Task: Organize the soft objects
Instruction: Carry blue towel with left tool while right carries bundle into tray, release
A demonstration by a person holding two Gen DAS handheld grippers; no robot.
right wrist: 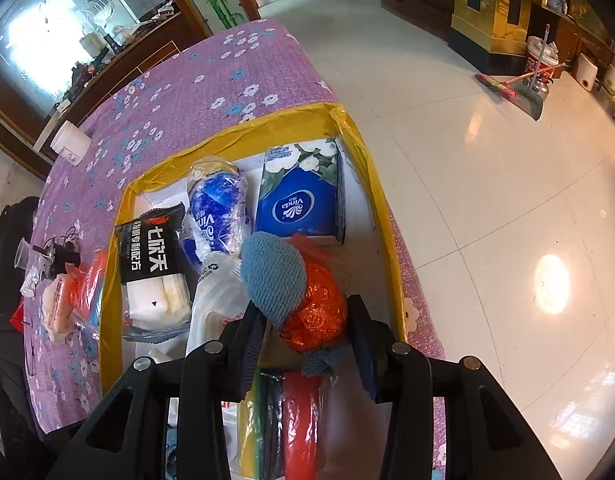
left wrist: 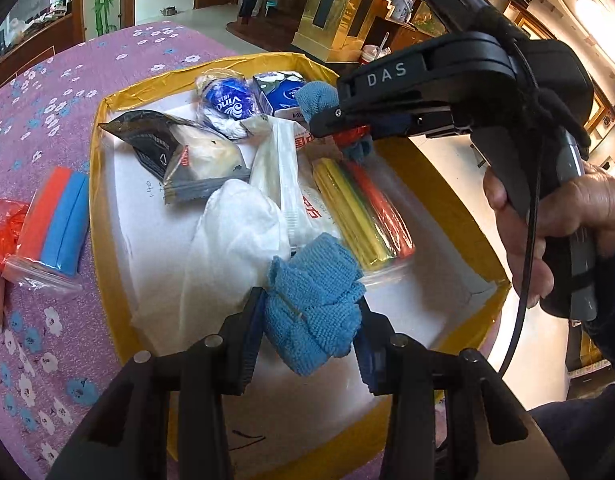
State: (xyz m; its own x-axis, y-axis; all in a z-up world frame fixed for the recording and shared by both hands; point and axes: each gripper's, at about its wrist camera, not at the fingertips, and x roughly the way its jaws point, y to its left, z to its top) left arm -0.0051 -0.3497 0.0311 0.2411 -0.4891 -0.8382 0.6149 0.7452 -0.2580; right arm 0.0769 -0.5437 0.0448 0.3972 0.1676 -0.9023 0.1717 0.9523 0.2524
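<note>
One yellow-rimmed box (left wrist: 107, 152), one blue tissue box (right wrist: 295, 204), two blue cloths (left wrist: 313, 312), two bagged foam-strip packs (left wrist: 53, 220).

- The yellow-rimmed box (left wrist: 97, 184) is crowded: a black snack packet (left wrist: 155, 140), white plastic bags (left wrist: 243, 232), a blue tissue box (right wrist: 295, 204) and a bag of coloured strips (left wrist: 363, 216) cover most of its floor.
- Bare white floor shows only along the box's near right corner (left wrist: 427, 292).
- The purple flowered tablecloth (right wrist: 179, 92) beyond the box lies mostly open.
- A bagged red and blue block (left wrist: 55, 220) lies just beside the box's left wall.
</note>
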